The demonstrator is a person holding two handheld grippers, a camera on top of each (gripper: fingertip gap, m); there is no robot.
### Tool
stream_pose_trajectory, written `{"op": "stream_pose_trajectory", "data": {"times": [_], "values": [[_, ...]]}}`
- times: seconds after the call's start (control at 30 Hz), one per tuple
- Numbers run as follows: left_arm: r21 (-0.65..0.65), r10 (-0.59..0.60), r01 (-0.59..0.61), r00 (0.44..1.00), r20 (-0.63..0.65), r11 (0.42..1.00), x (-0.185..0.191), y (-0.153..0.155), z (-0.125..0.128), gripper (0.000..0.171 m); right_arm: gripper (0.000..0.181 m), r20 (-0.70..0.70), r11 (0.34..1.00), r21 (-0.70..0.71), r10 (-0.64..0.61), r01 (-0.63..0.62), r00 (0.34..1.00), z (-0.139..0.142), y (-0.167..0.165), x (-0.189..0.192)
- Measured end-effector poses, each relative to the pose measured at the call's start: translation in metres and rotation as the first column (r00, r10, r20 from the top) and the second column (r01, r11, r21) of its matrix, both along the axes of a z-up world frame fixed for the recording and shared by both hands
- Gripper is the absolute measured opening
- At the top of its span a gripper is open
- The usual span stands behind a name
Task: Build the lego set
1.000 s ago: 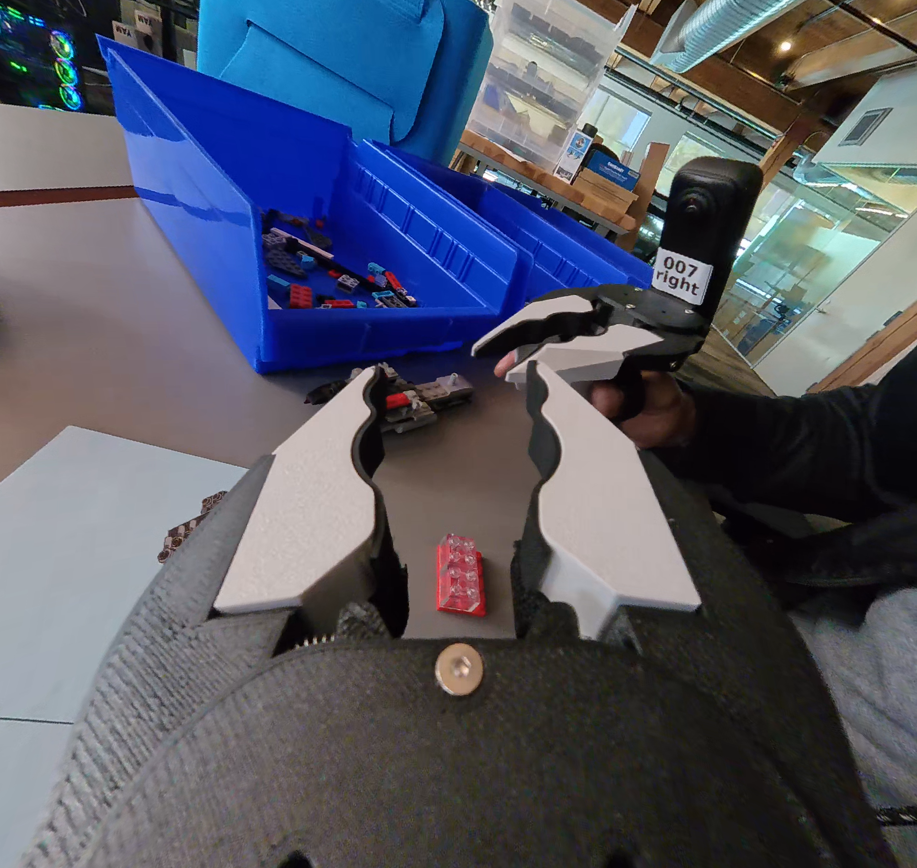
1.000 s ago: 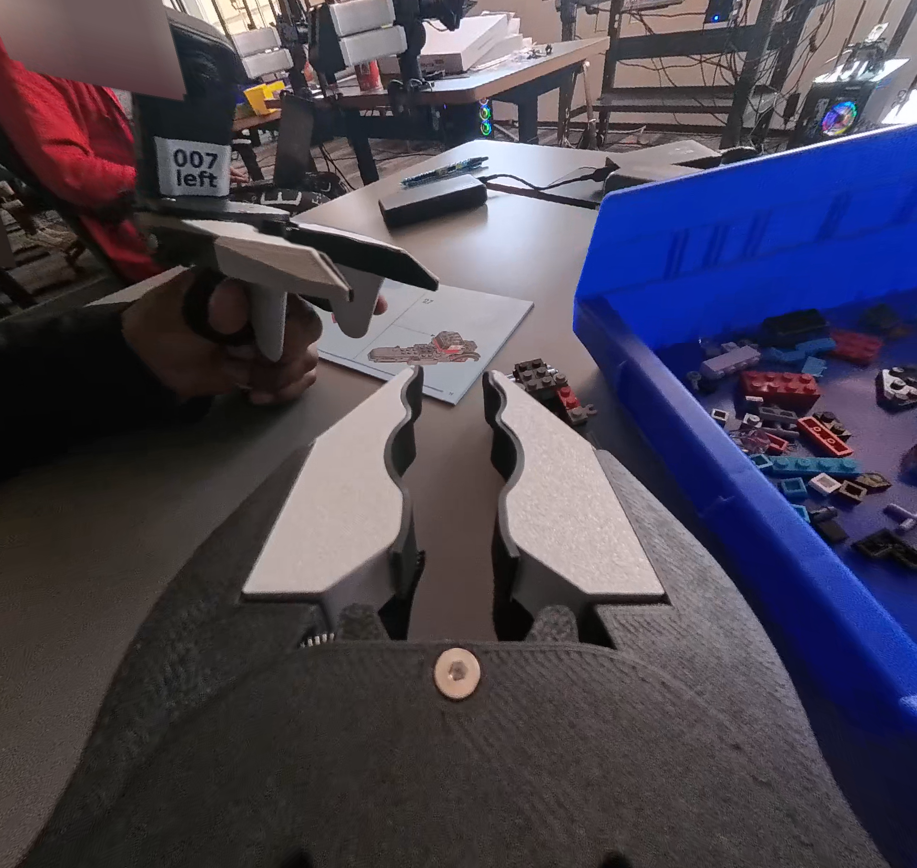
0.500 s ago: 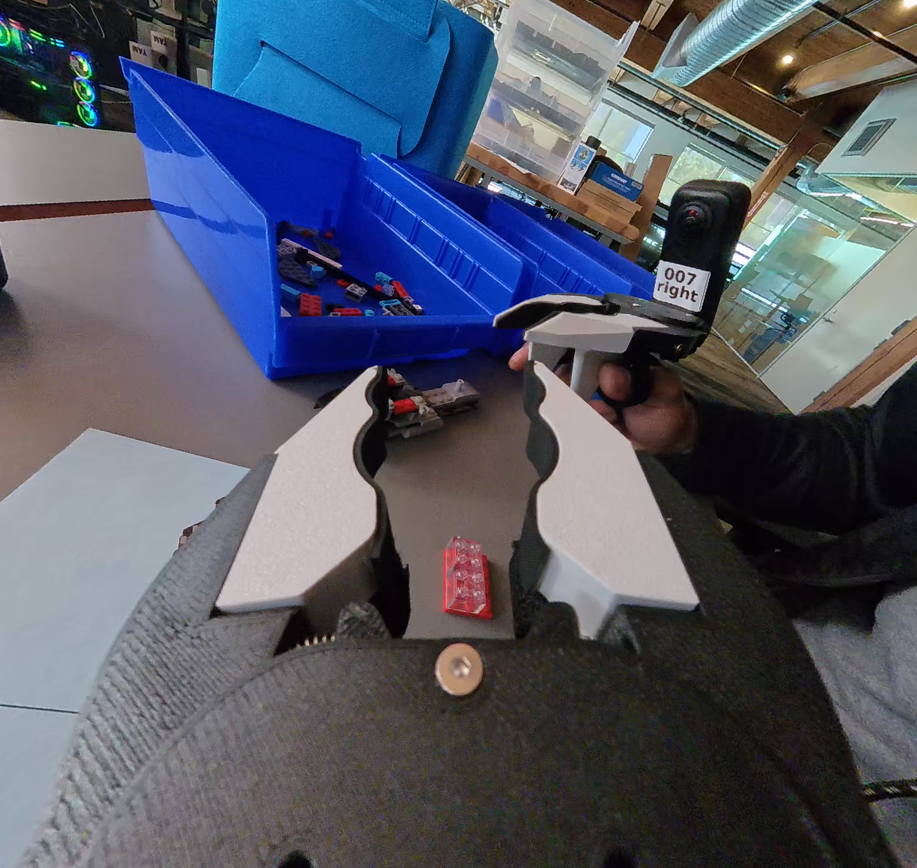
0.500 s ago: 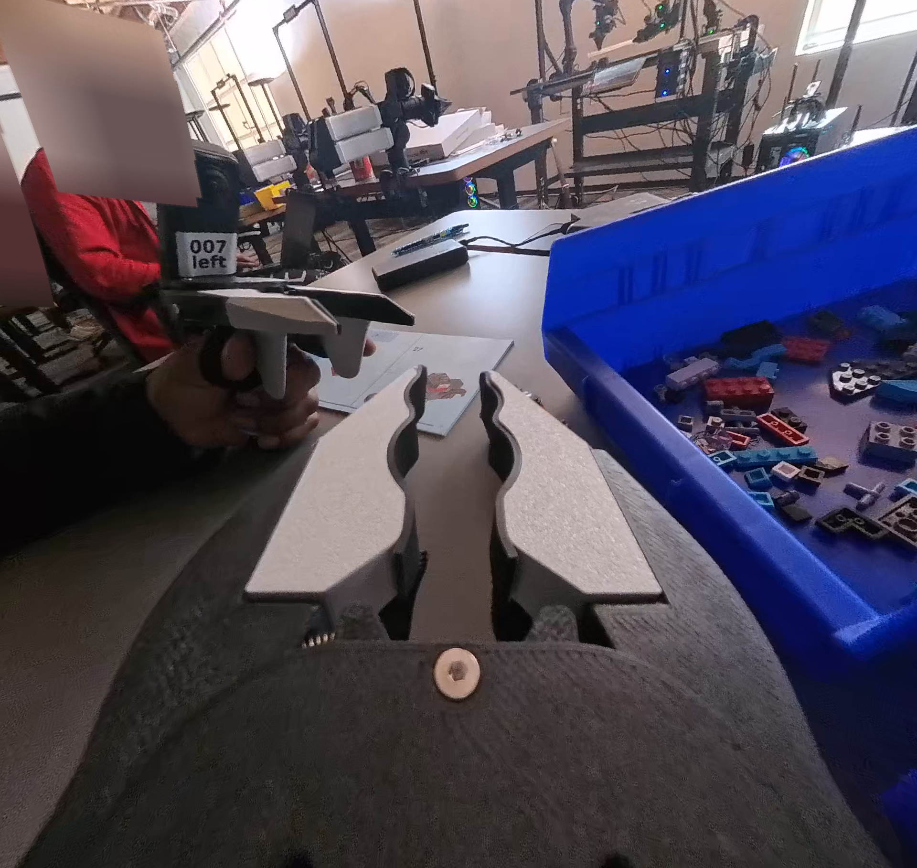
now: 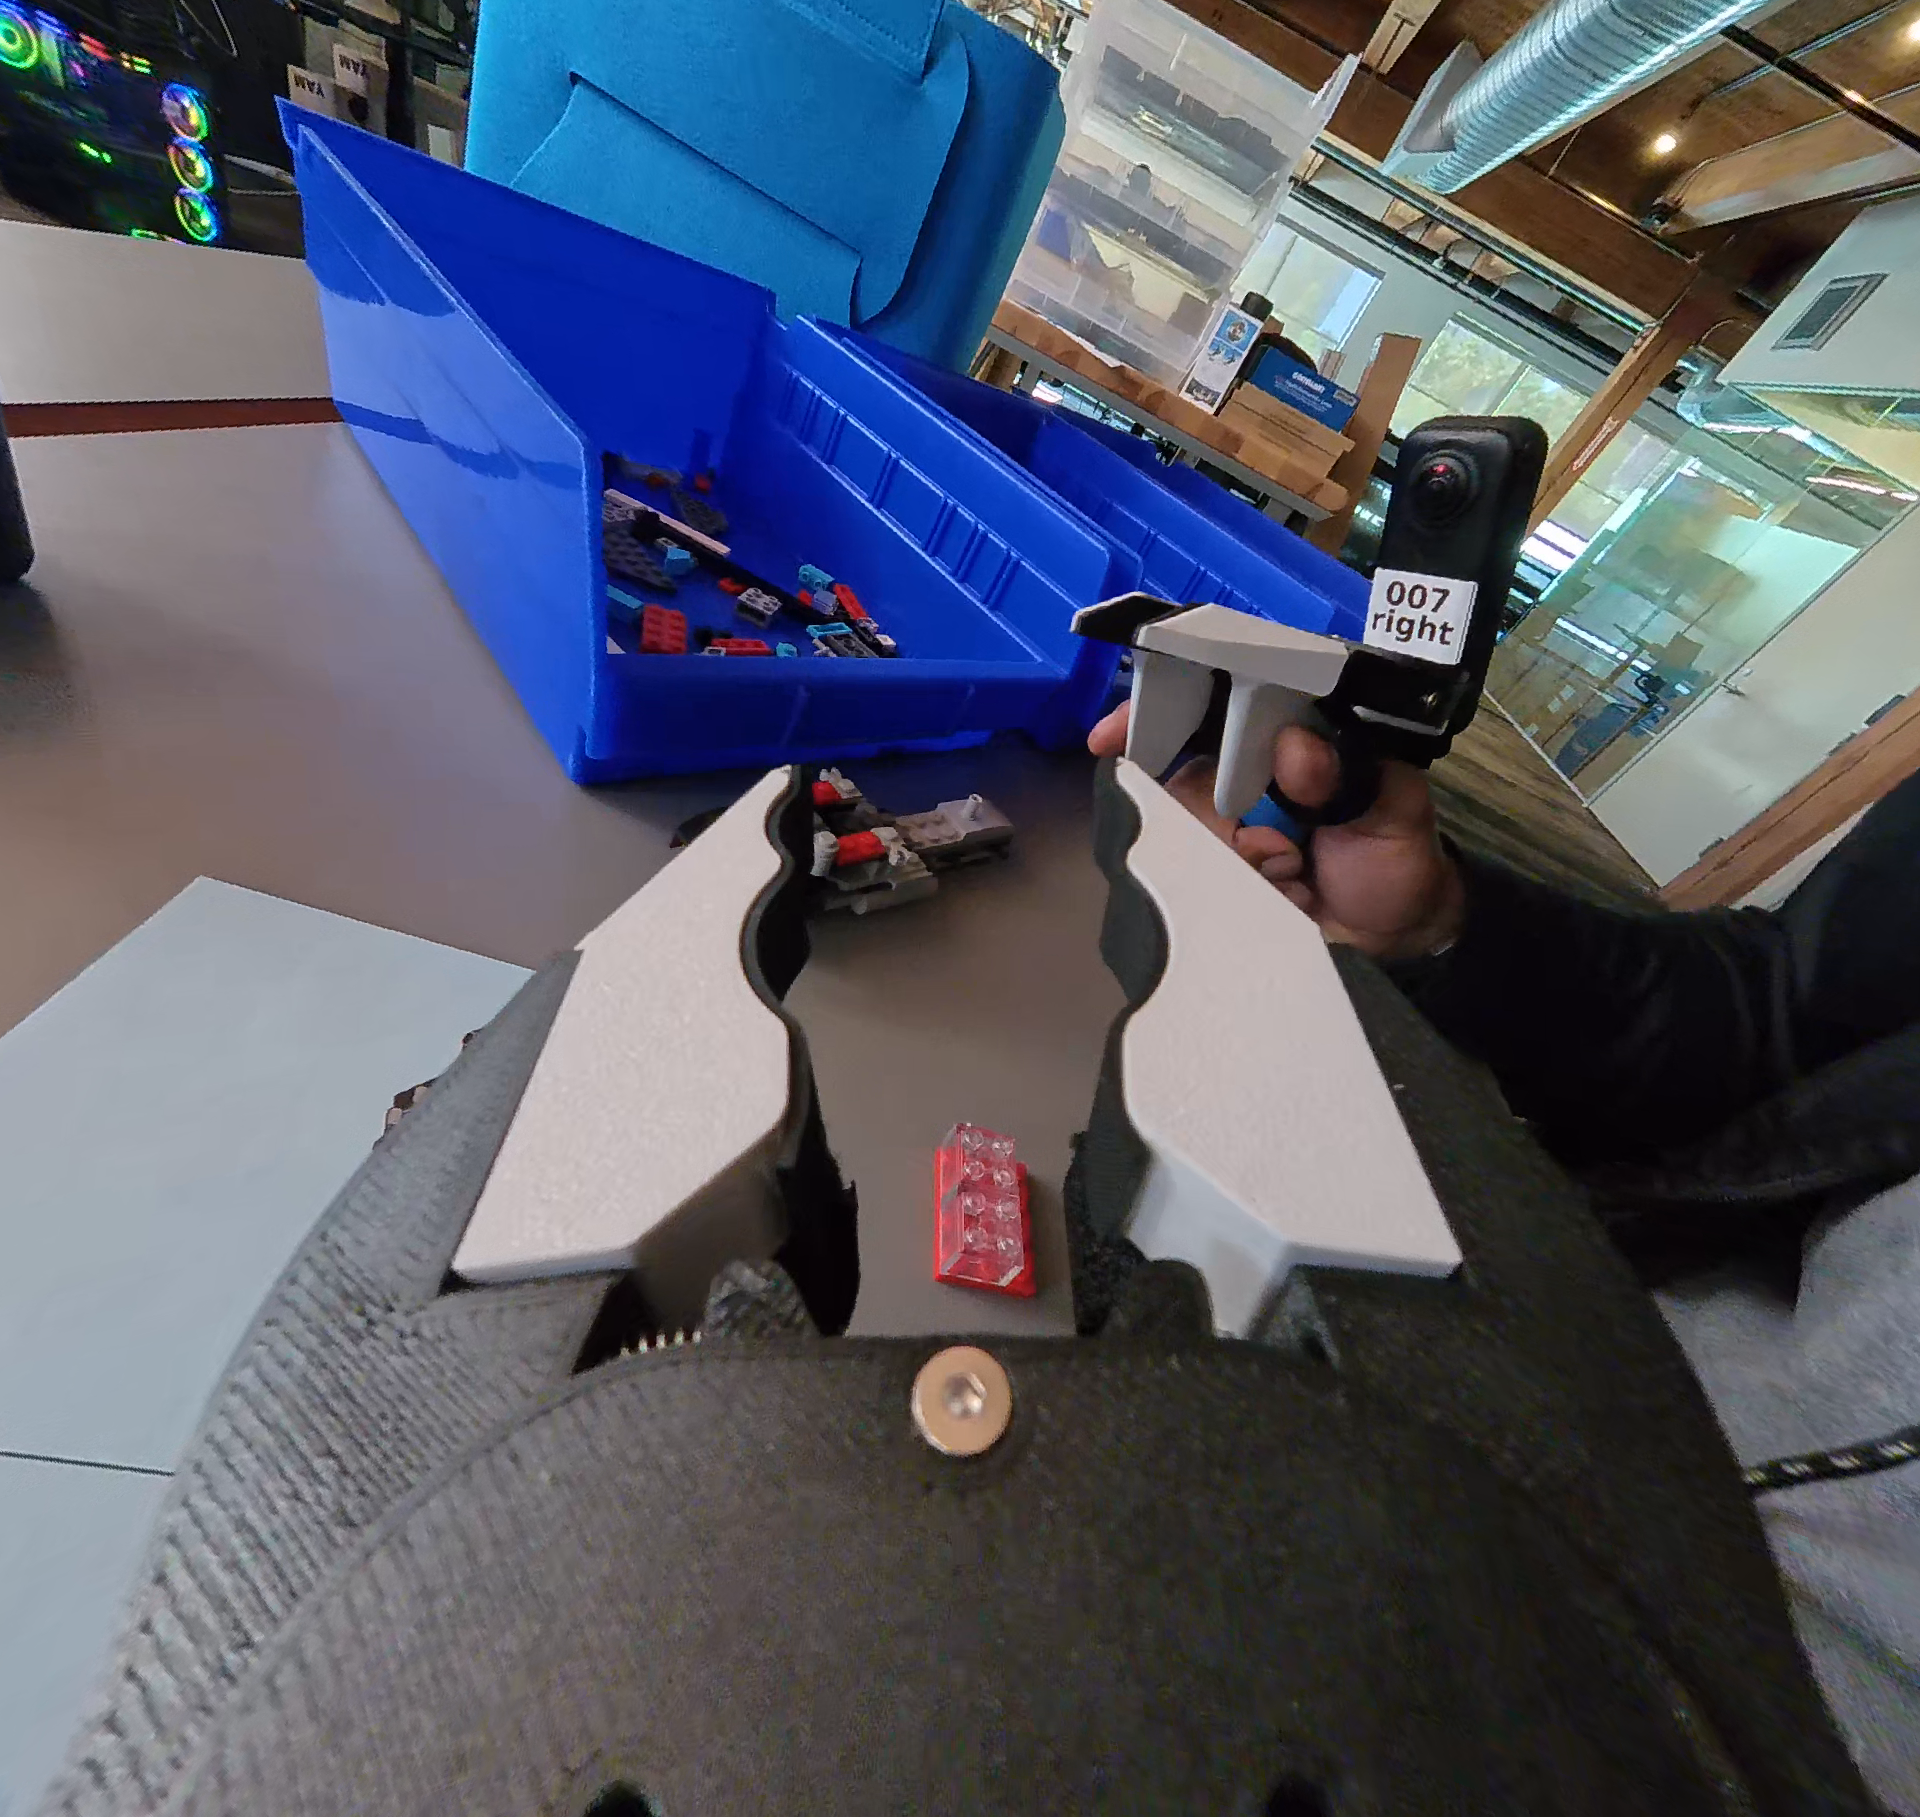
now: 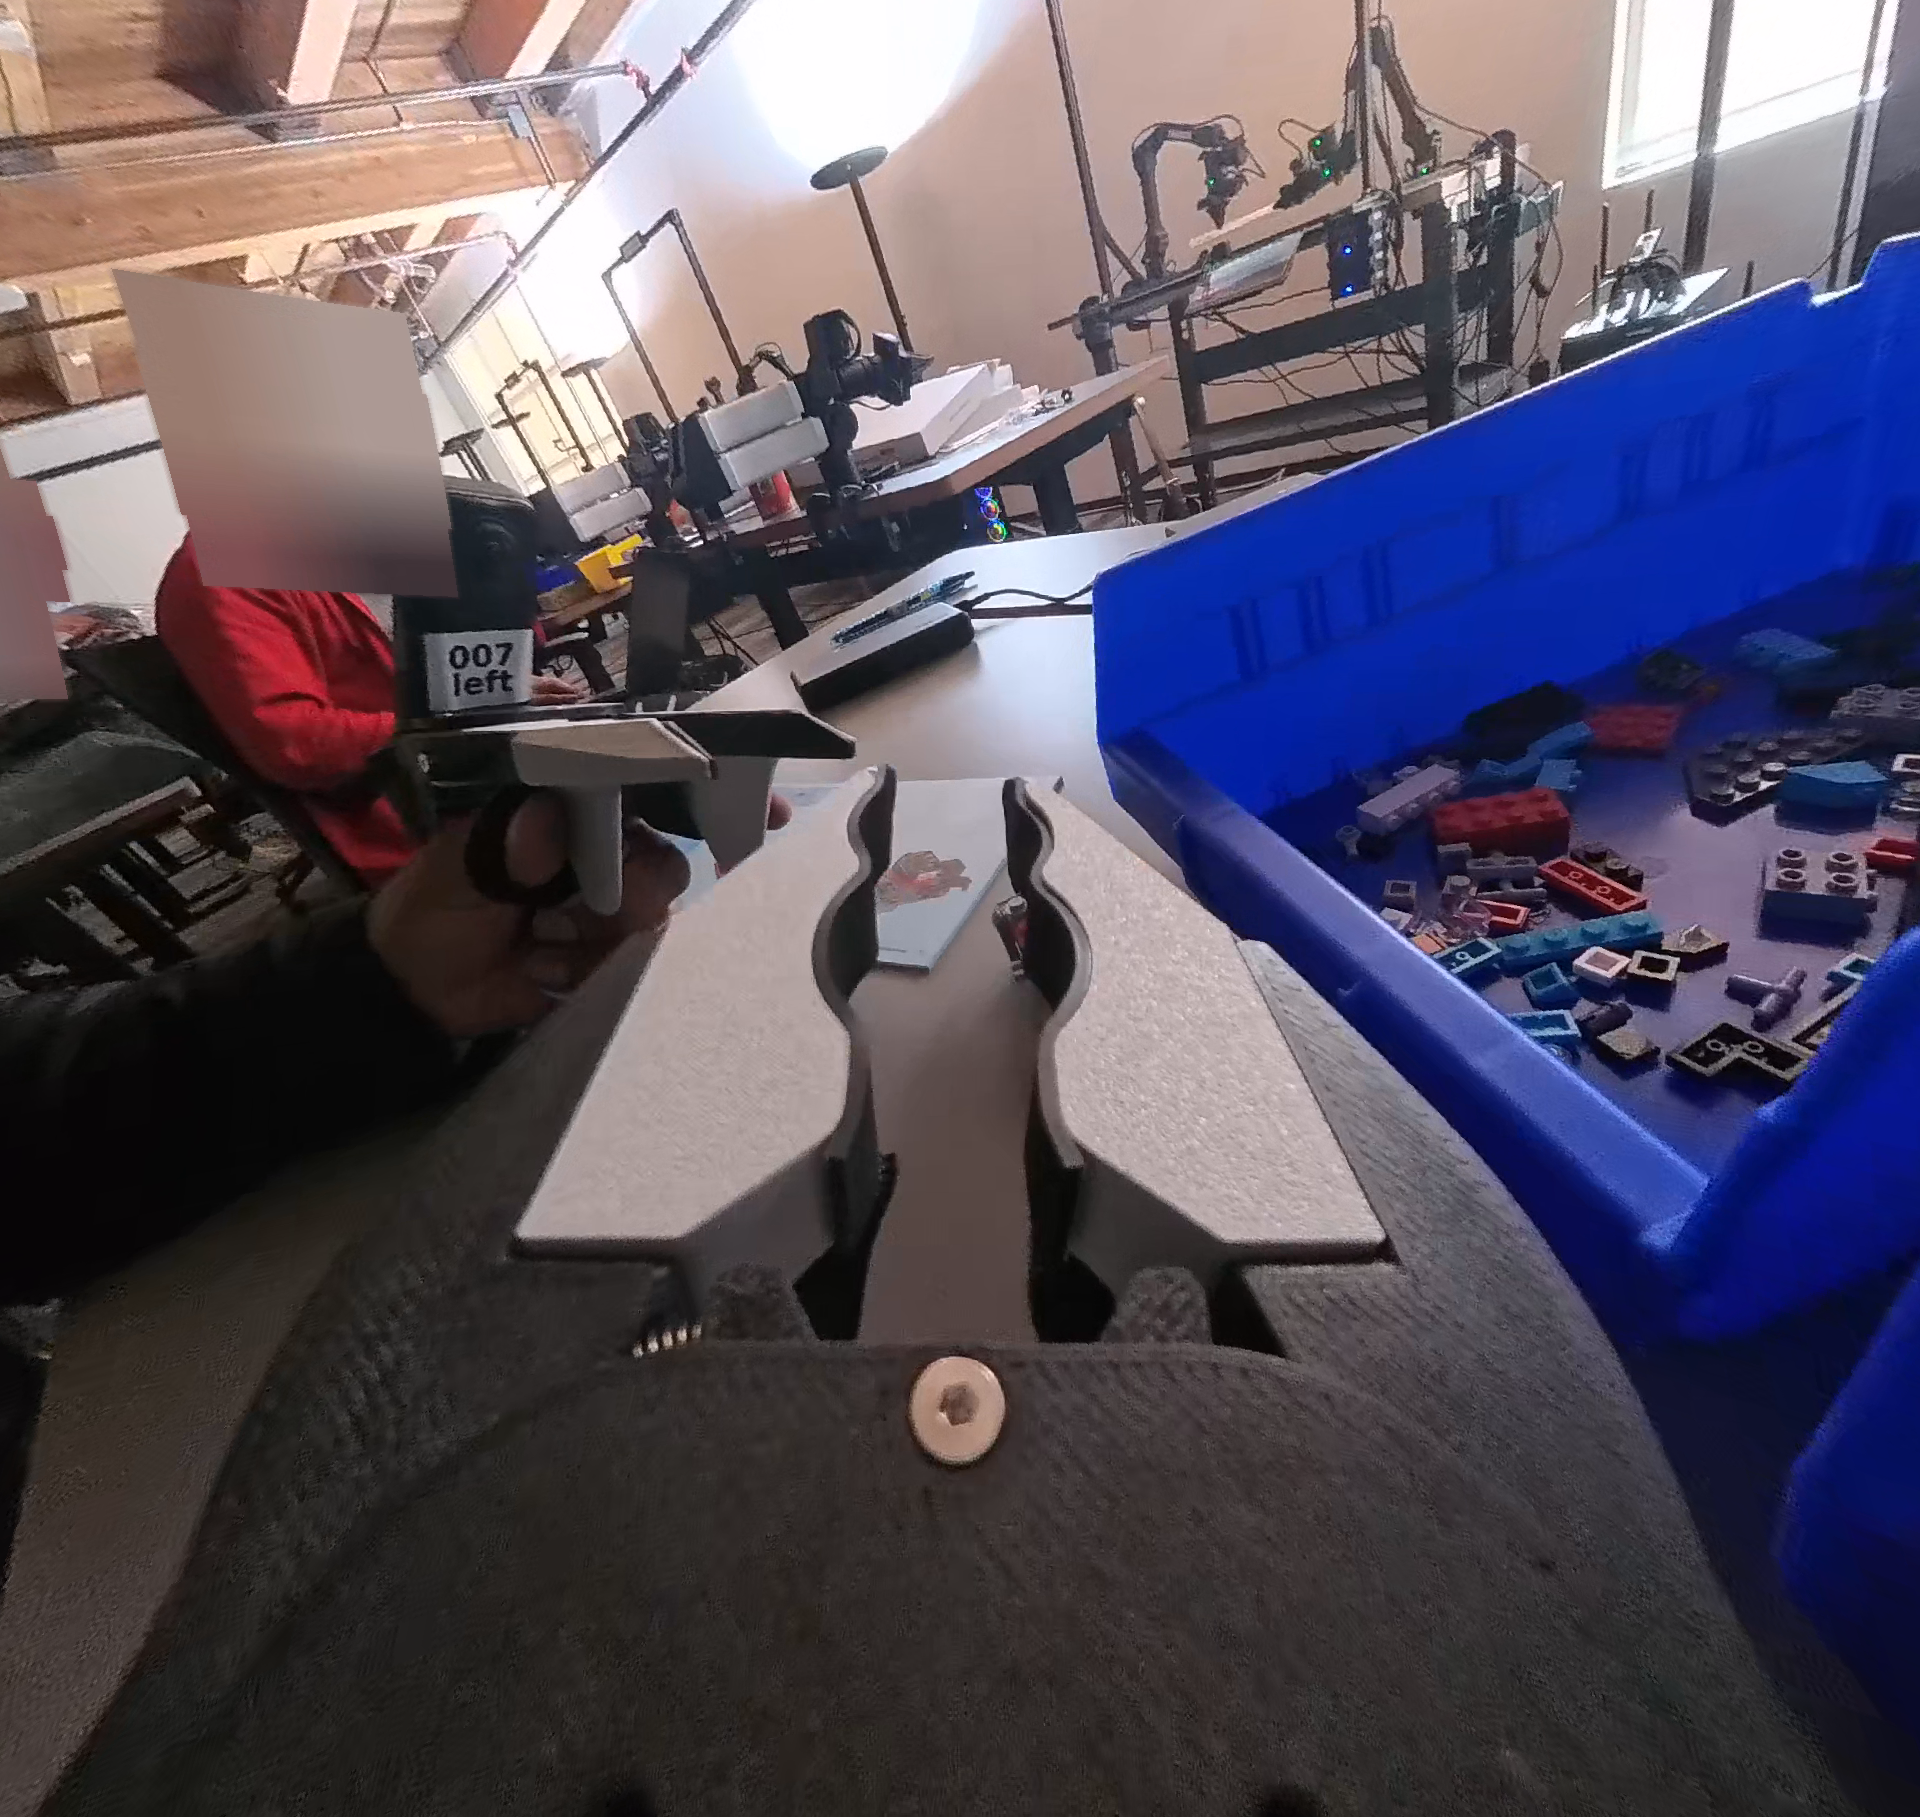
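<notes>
My left gripper (image 5: 945, 791) is open and hangs low over the grey table. A clear red brick (image 5: 982, 1211) lies on the table between the bases of its fingers, untouched. A part-built grey, black and red lego model (image 5: 904, 842) lies just past its left fingertip. My right gripper (image 6: 948, 791) is empty, with a narrow gap between its jaws, beside the blue bin (image 6: 1340, 946) of loose pieces (image 6: 1558, 884). The model (image 6: 1010, 920) peeks out behind its right finger. Each gripper shows in the other's view, the right (image 5: 1143, 645) and the left (image 6: 821, 728).
A light blue instruction booklet (image 5: 208, 1092) lies at the left, also showing in the right wrist view (image 6: 935, 874). The bin (image 5: 727, 479) stands behind the model, with more blue bins beside it. A black box (image 6: 894, 640) and cables lie farther back. A person in red sits behind. The left gripper's tips are roughly 9 cm from the right gripper's. The clear red brick (image 5: 982, 1211) lies around 10 cm away from my left fingertips.
My right gripper has lifted and levelled out, moving nearer the bin. My left gripper has shifted slightly, with the red brick still lying between its fingers. Both jaw openings look unchanged.
</notes>
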State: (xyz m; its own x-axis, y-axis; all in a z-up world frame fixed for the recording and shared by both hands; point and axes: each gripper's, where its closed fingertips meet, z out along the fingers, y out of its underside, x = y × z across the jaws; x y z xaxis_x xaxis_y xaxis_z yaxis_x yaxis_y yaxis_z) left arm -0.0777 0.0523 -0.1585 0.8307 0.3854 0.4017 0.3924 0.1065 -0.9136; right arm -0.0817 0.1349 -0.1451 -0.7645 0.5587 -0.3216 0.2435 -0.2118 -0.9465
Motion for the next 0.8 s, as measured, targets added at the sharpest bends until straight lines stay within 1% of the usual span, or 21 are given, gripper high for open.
{"op": "stream_pose_trajectory", "data": {"times": [0.47,0.8], "values": [[0.01,0.007,-0.008,1.0,0.016,1.0,-0.003,-0.002,0.0,0.054,0.022,0.015,1.0,-0.021,0.002,-0.002,1.0,0.0,0.002,-0.002],[-0.054,0.11,-0.109,0.994,0.014,0.993,-0.013,-0.011,-0.008,0.053,0.022,0.008,0.999,-0.048,-0.019,0.02,1.0,0.003,0.007,-0.003]]}}
